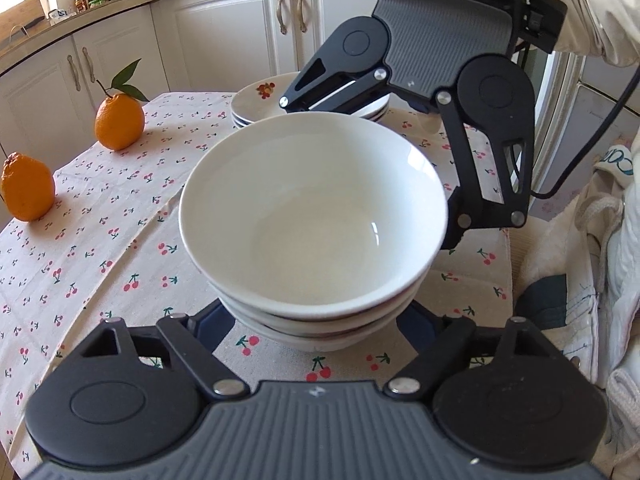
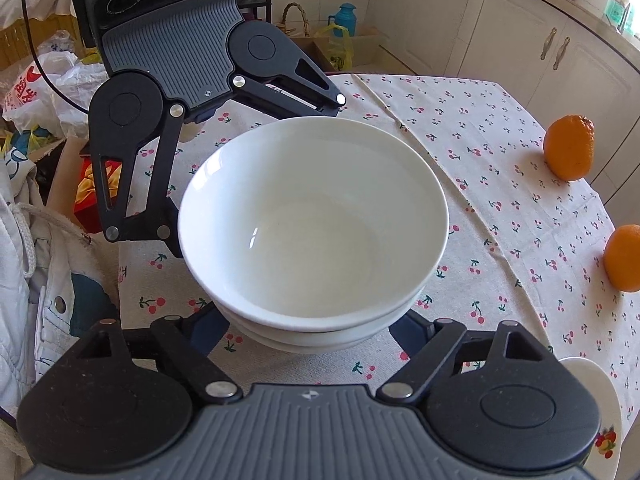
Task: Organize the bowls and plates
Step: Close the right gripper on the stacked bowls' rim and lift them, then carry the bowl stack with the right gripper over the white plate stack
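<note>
A: Left claw (image 1: 316, 320) first: its jaws sit either side of the lower bowls (image 1: 316, 332) in the stack, navy pads against the white walls, so I read it as clamped on the stack. The pad faces are partly hidden under the rims, so call that a judgement.

B: Same for the right claw (image 2: 312, 332), coming from the opposite side. Its pads hug the lower bowls (image 2: 308, 336) too, though the contact itself is tucked out of sight.

A: Where's the stack?

B: On the surface (image 1: 120, 248), on the cherry cloth, about mid-way. The top bowl (image 1: 316, 208) sits nested and a little tilted.

A: For the step, I'd guess a two-handed lift or shift. Keep both claws level with each other, raise together, no twisting, or the top bowl may slide in its nest.

B: And grip below the rims, as now, so the stack bears on the pads.

A: Views differ. The left view shows the plates (image 1: 260, 100) stacked just behind the bowls, beside the cabinets.

B: The right view only catches a sliver of plate (image 2: 600, 400) at its lower right, but shows bags and a basket on the floor beyond. Both show two oranges (image 1: 119, 122) well apart from the bowls.
</note>
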`<state>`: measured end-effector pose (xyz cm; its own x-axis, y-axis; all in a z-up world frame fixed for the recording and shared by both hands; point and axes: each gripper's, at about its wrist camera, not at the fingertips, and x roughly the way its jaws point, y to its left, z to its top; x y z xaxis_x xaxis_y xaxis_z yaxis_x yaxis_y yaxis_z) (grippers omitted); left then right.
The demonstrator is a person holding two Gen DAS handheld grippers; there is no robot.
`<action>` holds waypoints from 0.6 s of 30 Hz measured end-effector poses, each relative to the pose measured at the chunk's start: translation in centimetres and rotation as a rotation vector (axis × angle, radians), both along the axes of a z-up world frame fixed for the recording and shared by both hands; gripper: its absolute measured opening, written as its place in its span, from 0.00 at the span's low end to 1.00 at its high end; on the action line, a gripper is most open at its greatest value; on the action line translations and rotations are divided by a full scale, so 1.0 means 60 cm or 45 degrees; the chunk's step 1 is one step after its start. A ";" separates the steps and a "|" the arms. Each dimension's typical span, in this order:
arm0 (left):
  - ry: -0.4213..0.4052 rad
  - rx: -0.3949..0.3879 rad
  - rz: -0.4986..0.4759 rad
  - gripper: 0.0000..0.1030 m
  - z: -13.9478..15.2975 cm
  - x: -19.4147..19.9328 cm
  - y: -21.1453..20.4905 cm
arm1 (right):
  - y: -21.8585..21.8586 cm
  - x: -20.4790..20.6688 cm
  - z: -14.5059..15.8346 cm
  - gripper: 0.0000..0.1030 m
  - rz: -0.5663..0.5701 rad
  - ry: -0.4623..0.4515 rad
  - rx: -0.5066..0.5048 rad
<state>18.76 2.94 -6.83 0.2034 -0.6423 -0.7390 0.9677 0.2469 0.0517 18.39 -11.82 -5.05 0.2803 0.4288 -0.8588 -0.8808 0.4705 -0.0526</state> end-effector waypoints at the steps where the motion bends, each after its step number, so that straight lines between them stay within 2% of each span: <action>1: 0.000 -0.001 -0.004 0.84 0.000 0.000 0.001 | 0.000 0.000 0.000 0.86 0.001 0.002 0.000; 18: 0.016 -0.011 0.014 0.84 0.005 -0.001 -0.001 | -0.005 0.005 0.003 0.86 -0.016 0.036 0.040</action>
<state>18.73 2.90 -6.51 0.2013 -0.6463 -0.7361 0.9655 0.2577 0.0377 18.68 -12.15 -4.87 0.2620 0.4522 -0.8526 -0.8756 0.4829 -0.0130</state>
